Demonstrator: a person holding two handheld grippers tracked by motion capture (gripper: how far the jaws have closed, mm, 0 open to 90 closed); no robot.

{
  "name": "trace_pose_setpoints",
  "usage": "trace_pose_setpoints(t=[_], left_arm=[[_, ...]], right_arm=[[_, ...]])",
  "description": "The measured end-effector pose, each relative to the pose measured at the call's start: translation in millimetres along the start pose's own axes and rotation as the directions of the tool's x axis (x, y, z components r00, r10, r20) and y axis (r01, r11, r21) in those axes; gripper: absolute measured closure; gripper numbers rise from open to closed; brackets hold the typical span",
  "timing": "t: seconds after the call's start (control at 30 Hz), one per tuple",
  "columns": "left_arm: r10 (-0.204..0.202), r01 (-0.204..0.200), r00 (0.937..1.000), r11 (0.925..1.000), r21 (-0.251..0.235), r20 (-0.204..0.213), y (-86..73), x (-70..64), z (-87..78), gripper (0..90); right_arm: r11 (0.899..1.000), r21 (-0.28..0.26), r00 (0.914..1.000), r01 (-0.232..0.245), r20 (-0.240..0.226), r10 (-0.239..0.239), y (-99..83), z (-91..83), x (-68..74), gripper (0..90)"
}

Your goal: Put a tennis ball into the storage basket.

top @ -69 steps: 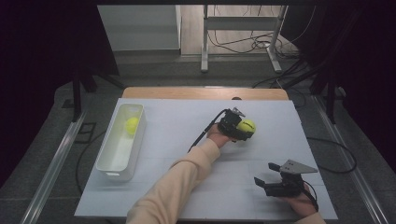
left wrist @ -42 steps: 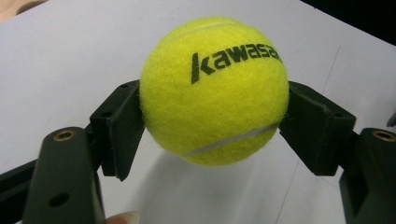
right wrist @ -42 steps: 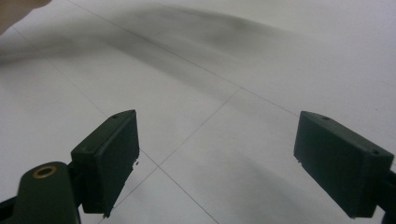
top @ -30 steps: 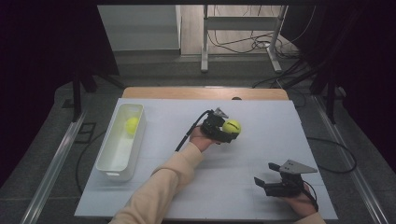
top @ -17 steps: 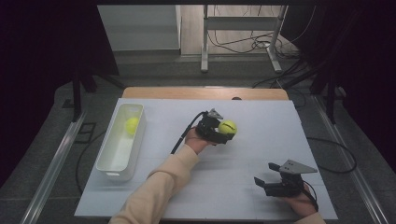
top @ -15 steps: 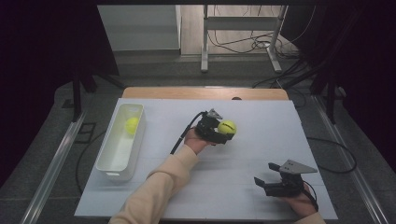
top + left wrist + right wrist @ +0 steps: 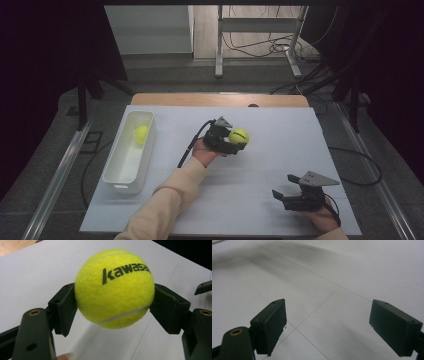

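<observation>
One tennis ball [image 7: 114, 288] is pinched in the left gripper [image 7: 235, 141], carried leftward from the table's [image 7: 280, 125] far-right area toward mid-table, likely bound for the white bin [image 7: 120, 172] at the left edge; right gripper [image 7: 287, 199] spread, idle near front-right corner.

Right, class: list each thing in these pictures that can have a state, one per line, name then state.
Left tongs: shut on the held tennis ball, raised above the table.
Held tennis ball: gripped on both sides, "Kawasa..." print facing up.
Right tongs: open, nothing between them.
White bin: upright, uncovered.
Second tennis ball: lying inside the white bin.
</observation>
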State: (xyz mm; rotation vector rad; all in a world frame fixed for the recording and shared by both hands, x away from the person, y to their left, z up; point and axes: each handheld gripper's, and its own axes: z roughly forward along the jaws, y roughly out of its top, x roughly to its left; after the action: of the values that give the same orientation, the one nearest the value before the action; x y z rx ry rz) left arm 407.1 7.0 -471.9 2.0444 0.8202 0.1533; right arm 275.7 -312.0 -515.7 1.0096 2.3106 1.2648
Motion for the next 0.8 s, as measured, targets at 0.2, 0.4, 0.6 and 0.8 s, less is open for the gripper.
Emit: trace_pose_setpoints(t=[0.2,0.4,0.6,0.8], left_arm=[[-0.008,0.008,1.0000,0.9999,-0.016,-0.003,-1.8,1.4,-9.0,26.4],[-0.007,0.007,0.9999,0.9997,-0.023,-0.010,-2.2,2.3,-15.2,26.4],[-0.008,0.007,0.9999,0.9995,-0.030,-0.013,-3.6,2.8,-20.3,26.4],[-0.004,0.004,0.9998,0.9997,-0.023,-0.018,-7.5,3.5,-24.3,26.4]], right_arm=[[1.000,0.000,1.0000,0.000,0.000,0.000,0.0,0.3,0.5,14.7],[1.000,0.000,1.0000,-0.001,0.002,0.001,-0.1,0.2,0.5,14.7],[1.000,0.001,1.0000,-0.002,0.003,0.002,-0.2,0.1,0.5,14.7],[1.000,0.003,1.0000,-0.001,0.005,0.001,-0.3,0.3,0.7,14.7]])
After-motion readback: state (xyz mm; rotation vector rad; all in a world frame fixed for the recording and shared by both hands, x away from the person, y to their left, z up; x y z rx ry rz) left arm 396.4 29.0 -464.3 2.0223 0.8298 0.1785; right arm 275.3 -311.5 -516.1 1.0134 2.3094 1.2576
